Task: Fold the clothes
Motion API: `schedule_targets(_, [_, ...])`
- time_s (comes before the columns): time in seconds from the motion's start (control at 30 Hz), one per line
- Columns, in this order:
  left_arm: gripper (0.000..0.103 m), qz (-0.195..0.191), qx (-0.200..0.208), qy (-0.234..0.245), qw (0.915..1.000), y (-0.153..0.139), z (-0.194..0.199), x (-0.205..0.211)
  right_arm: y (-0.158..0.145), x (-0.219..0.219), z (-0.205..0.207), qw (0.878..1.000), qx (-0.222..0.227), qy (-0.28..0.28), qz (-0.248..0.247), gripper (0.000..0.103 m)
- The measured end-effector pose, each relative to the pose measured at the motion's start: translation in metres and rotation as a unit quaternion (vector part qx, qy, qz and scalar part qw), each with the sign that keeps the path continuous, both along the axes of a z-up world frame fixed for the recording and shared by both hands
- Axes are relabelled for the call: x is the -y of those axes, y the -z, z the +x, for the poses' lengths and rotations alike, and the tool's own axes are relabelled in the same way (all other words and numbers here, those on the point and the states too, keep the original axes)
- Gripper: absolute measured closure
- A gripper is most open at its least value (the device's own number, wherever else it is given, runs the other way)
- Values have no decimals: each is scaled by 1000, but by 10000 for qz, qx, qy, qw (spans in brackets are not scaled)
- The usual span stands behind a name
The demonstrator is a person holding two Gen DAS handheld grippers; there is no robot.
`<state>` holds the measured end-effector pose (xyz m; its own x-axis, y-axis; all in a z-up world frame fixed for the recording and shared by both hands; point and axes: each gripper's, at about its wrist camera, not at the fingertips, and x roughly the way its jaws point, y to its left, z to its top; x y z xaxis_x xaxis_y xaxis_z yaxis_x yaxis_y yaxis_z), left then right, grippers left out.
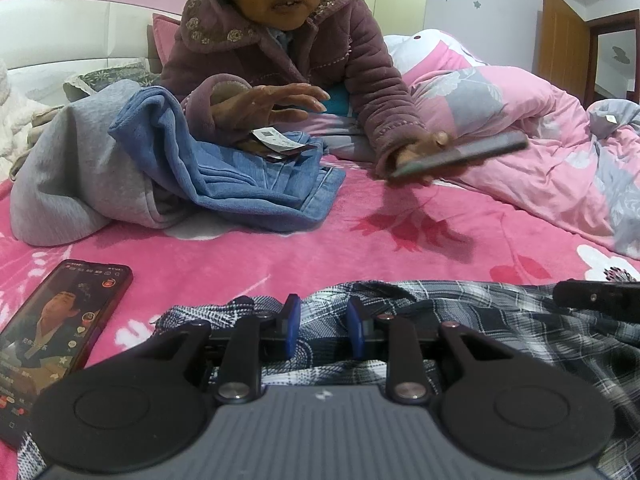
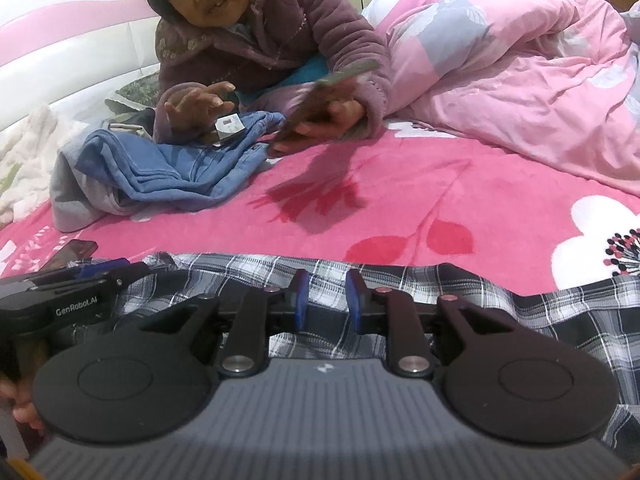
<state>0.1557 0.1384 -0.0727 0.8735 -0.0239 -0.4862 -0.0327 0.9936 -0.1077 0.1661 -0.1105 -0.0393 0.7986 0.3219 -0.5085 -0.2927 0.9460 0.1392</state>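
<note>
Rumpled plaid shirt point(image 2: 500, 304) on pink blanket point(image 2: 400, 200)

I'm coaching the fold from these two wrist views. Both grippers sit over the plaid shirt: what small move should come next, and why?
Probably lower the left gripper and right gripper onto the plaid shirt's far edge and pinch it. Both sets of jaws stand apart with cloth under them, apparently not clamped, and the shirt lies rumpled on the pink blanket.

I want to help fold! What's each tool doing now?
Left tool: open, holding nothing, over the black-and-white plaid cloth shirt.
Right tool: open, holding nothing.
</note>
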Motion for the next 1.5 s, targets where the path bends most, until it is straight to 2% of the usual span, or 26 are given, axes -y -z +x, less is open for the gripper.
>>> schedule_targets(1.0, [76, 96, -23, -41, 9999, 1, 0, 4, 23, 18, 1, 9990, -272, 69, 353, 83])
schedule_targets(1.5, [76, 148, -39, -54, 9999, 1, 1, 6, 19, 19, -3, 9994, -198, 51, 289, 81])
